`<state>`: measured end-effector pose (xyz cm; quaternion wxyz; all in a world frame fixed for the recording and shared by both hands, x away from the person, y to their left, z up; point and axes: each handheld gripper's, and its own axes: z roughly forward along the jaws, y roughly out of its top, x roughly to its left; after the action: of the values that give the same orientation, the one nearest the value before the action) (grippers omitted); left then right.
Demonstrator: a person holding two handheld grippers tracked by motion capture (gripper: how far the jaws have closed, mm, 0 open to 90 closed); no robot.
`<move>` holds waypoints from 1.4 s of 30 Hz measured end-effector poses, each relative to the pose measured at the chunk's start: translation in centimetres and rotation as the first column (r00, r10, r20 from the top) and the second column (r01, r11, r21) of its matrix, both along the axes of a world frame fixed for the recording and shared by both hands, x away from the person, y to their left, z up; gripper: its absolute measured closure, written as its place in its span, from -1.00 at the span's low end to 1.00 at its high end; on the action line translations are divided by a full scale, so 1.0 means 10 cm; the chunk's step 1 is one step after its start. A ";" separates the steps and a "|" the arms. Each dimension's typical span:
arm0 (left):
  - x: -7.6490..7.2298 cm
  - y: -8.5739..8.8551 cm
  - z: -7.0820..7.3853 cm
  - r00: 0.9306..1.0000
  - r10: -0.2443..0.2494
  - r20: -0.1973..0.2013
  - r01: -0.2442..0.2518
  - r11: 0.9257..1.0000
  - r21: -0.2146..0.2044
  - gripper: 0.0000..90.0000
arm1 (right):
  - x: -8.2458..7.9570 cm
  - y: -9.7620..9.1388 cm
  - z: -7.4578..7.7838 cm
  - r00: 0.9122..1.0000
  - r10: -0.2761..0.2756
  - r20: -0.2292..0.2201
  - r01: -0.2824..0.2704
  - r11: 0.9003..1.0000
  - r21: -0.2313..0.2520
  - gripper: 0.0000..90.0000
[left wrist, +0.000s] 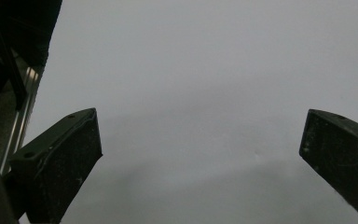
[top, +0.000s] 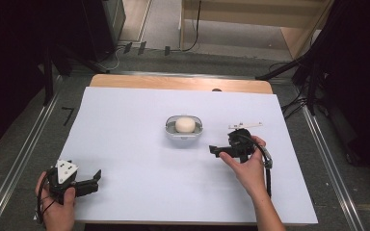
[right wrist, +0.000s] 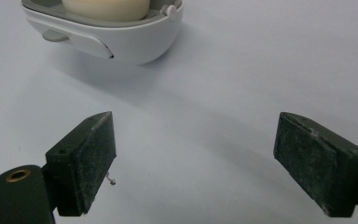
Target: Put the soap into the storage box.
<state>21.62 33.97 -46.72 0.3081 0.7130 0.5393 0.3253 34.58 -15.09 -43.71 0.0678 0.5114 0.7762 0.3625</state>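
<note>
A white soap dish [top: 184, 134] holding a cream bar of soap [top: 185, 124] stands in the middle of the white sheet. My right gripper [top: 214, 149] lies to its right, pointing left toward it, a short way off, open with nothing between its pads. In the right gripper view the dish [right wrist: 121, 39] with the soap [right wrist: 106, 7] sits ahead and to the left of that gripper [right wrist: 196, 161]. My left gripper [top: 96, 181] rests near the front left corner, open and empty. The left gripper view has this gripper [left wrist: 200, 156] over bare sheet.
The white sheet [top: 125, 144] covers most of a wooden table [top: 173, 83]. Metal rails [top: 26, 149] run along both sides on the grey floor. Cables and dark stands [top: 308, 82] crowd the far right, beyond the table.
</note>
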 end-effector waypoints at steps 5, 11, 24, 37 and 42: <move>0.00 0.00 0.00 1.000 0.001 -0.001 -0.001 1.000 0.002 -1.00 | -0.07 -0.13 -0.05 1.000 -0.019 0.007 0.019 1.000 0.005 -0.70; 0.00 0.00 0.00 1.000 0.002 -0.001 -0.002 1.000 0.005 -1.00 | -0.15 -0.26 -0.10 0.999 -0.033 0.025 0.033 0.999 -0.004 -0.70; 0.00 -0.01 0.00 1.000 0.003 0.000 -0.003 1.000 0.008 -1.00 | -0.34 -0.58 -0.22 0.995 -0.072 0.076 0.070 0.997 0.028 -0.70; 0.00 -0.01 0.00 1.000 0.003 -0.001 -0.003 1.000 0.010 -1.00 | -0.52 -0.90 -0.34 0.987 -0.118 0.106 0.116 0.993 0.023 -0.70; 0.00 -0.01 0.00 1.000 0.003 -0.001 -0.003 1.000 0.009 -1.00 | -0.58 -1.00 -0.37 0.984 -0.134 0.116 0.131 0.991 0.035 -0.70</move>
<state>21.62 33.89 -46.73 0.3042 0.7136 0.5391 0.3281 28.81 -25.12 -47.40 0.1306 0.5405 0.7301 0.3973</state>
